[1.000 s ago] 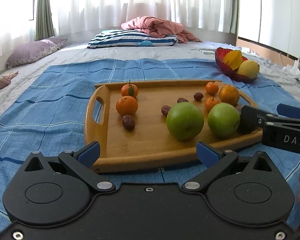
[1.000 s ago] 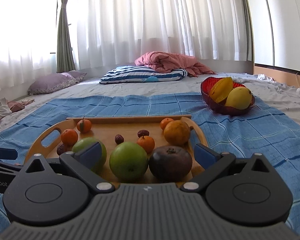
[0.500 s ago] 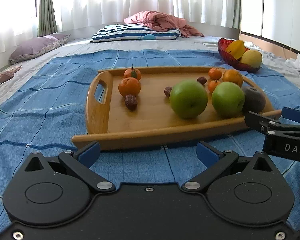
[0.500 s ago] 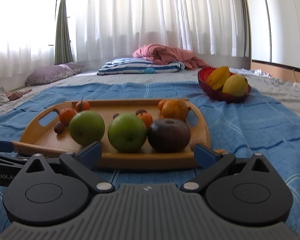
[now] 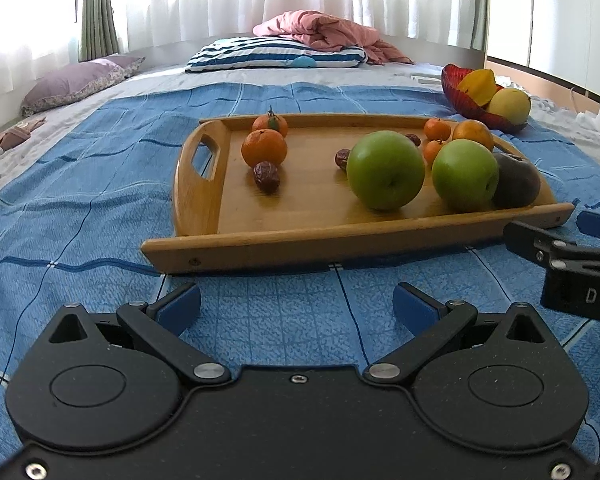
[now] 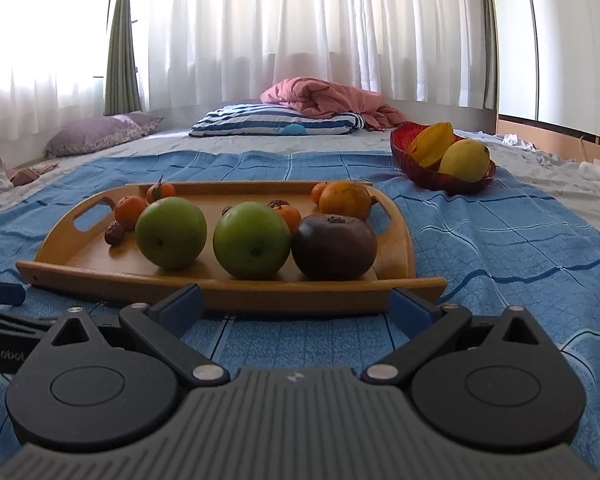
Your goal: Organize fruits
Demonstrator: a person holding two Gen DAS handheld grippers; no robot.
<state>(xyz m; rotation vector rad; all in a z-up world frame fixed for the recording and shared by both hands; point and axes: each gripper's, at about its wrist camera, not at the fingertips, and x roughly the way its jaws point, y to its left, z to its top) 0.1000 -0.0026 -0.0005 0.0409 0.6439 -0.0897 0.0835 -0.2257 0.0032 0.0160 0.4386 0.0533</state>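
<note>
A wooden tray [image 5: 260,240] [image 6: 400,252] lies on the blue cloth. On it stand two green apples [image 5: 385,170] [image 6: 252,240], a dark purple fruit [image 6: 334,246] [image 5: 516,180], several oranges and mandarins [image 5: 264,147] and a few brown dates [image 5: 266,176]. A red bowl [image 6: 440,178] [image 5: 460,96] beyond the tray's right end holds a yellow starfruit and a yellow mango. My left gripper [image 5: 297,306] is open, just short of the tray's near edge. My right gripper [image 6: 296,306] is open too, at the near edge in front of the purple fruit. Both are empty.
The blue checked cloth [image 5: 80,220] covers a bed. A striped pillow [image 6: 276,124] and a pink blanket [image 6: 324,96] lie at the far end, a purple pillow [image 5: 76,84] at the far left. Curtained windows stand behind. White clutter [image 6: 596,168] sits at the far right.
Both grippers have drawn back from above the tray and dropped low toward the cloth; the tray now sits wholly ahead of the fingers. The fruits have not moved.
</note>
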